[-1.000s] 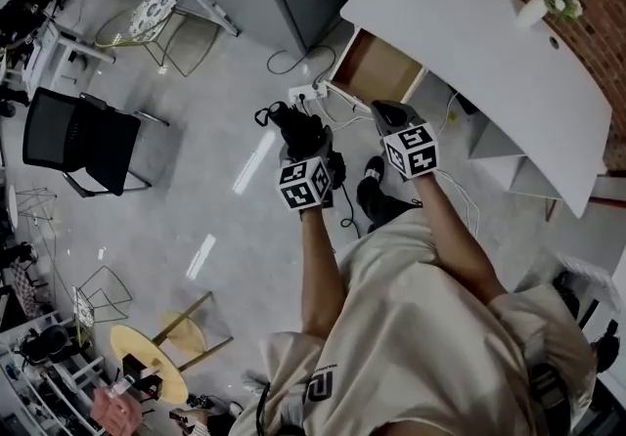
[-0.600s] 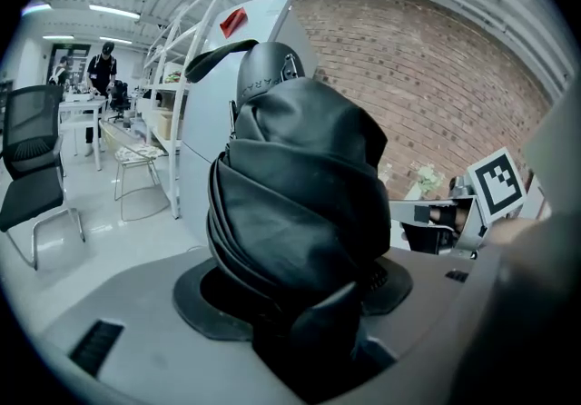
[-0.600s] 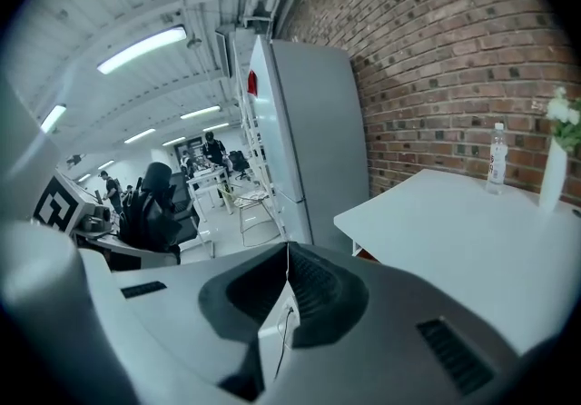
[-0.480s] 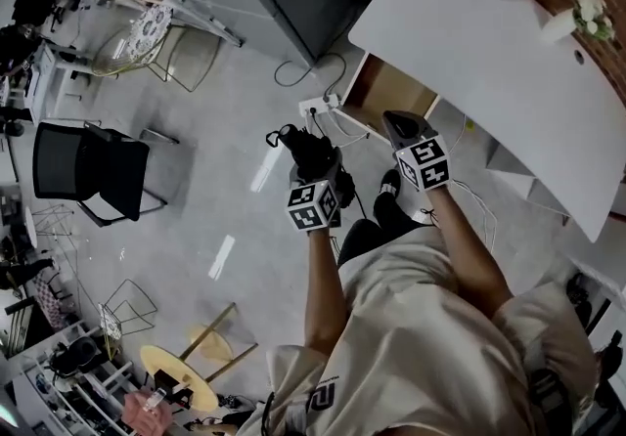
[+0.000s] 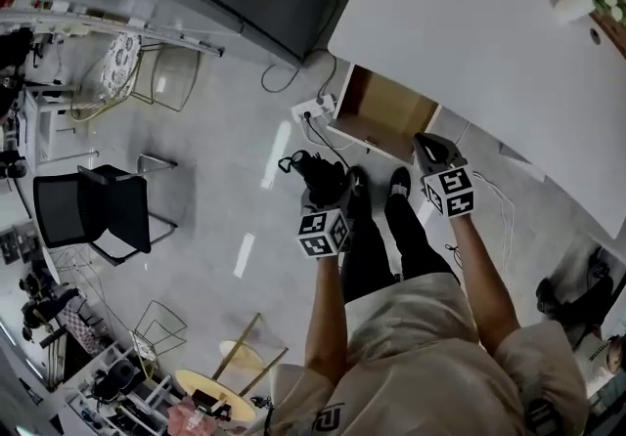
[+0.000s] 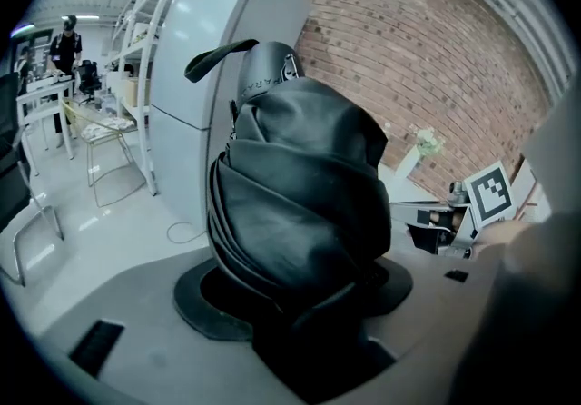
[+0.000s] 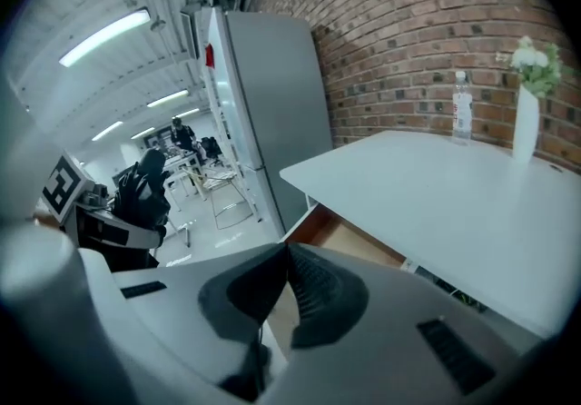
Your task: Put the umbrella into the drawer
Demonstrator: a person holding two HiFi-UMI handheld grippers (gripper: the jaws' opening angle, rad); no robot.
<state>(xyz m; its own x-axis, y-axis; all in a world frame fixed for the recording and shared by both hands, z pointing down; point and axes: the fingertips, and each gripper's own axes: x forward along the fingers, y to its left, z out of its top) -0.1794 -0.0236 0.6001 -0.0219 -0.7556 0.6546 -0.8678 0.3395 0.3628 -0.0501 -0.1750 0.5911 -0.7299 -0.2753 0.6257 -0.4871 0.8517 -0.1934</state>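
Umbrella [image 6: 300,203], black and folded, sits clamped between the wide-set jaws of the left gripper [image 5: 327,196], held out over the grey floor [image 5: 220,165] and well short of the drawer [image 5: 383,113]. The right gripper [image 7: 284,258] has its jaws closed together with nothing between them, pointing toward the open drawer under the white desk [image 5: 460,33].

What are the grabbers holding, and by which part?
The left gripper holds the folded black umbrella by its bundled cloth; the right gripper holds nothing.
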